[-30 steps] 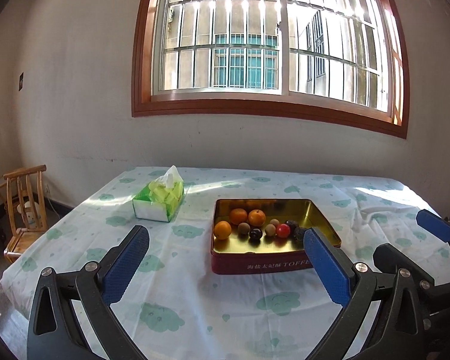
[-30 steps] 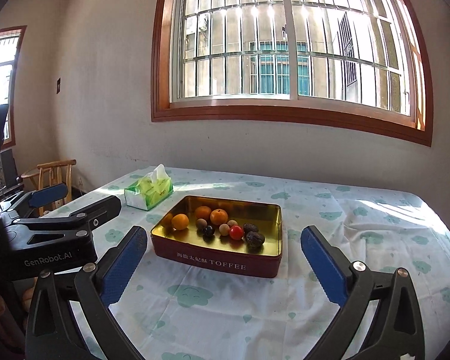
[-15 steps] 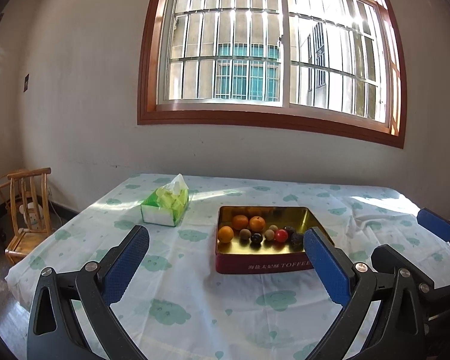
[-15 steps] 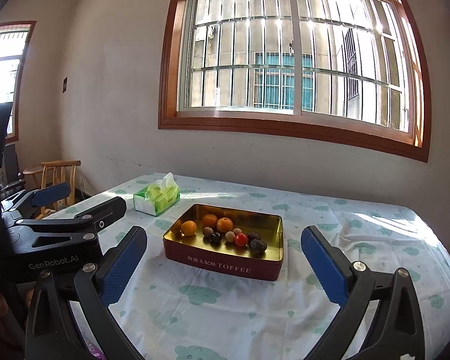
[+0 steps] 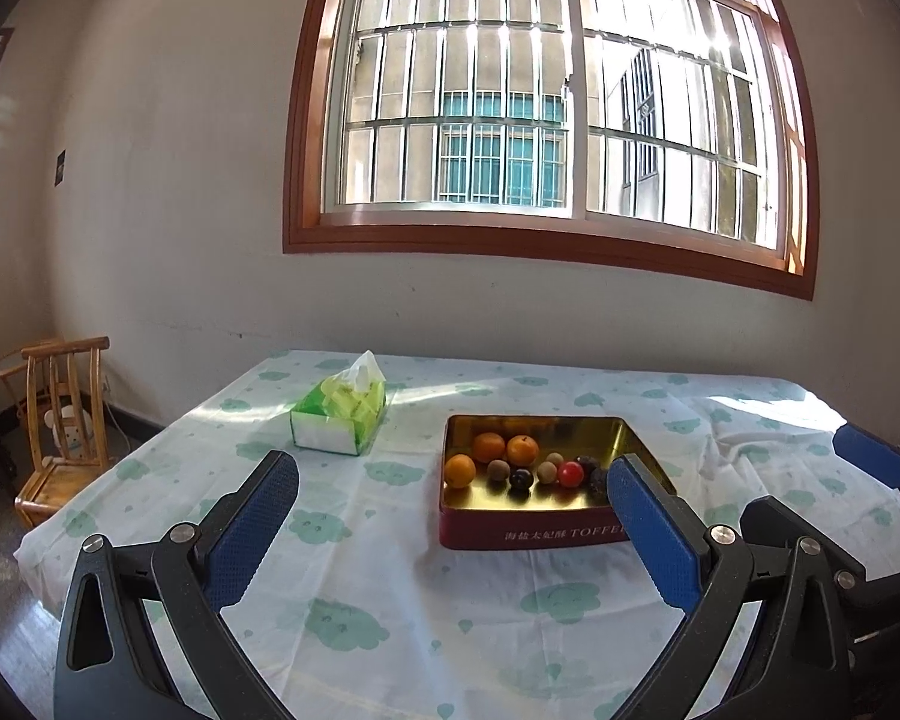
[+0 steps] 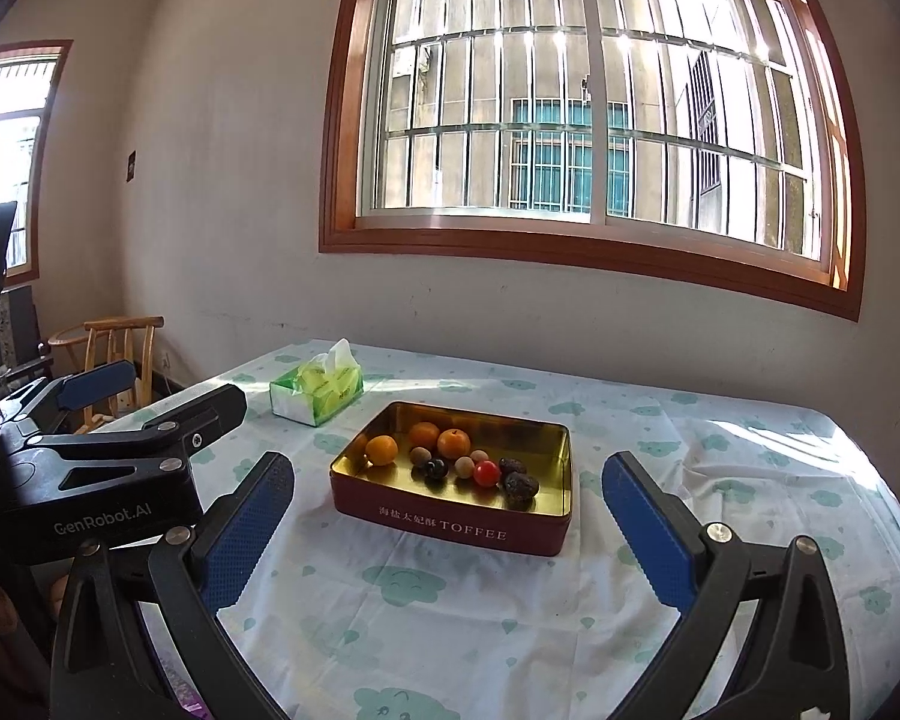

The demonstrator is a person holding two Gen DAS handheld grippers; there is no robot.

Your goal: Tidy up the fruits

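While the left gripper (image 5: 450,504) and the right gripper (image 6: 444,501) both hang above the near side of the table (image 6: 720,438) with jaws spread wide and nothing between them, the fruits lie together in the toffee tin (image 6: 450,525), near the middle of the cloth. The oranges (image 6: 453,443) look firm, round and light, so I would pinch one across its widest part. The red tomato (image 6: 486,473) and the dark fruits (image 6: 521,486), perhaps soft, may roll or bruise.
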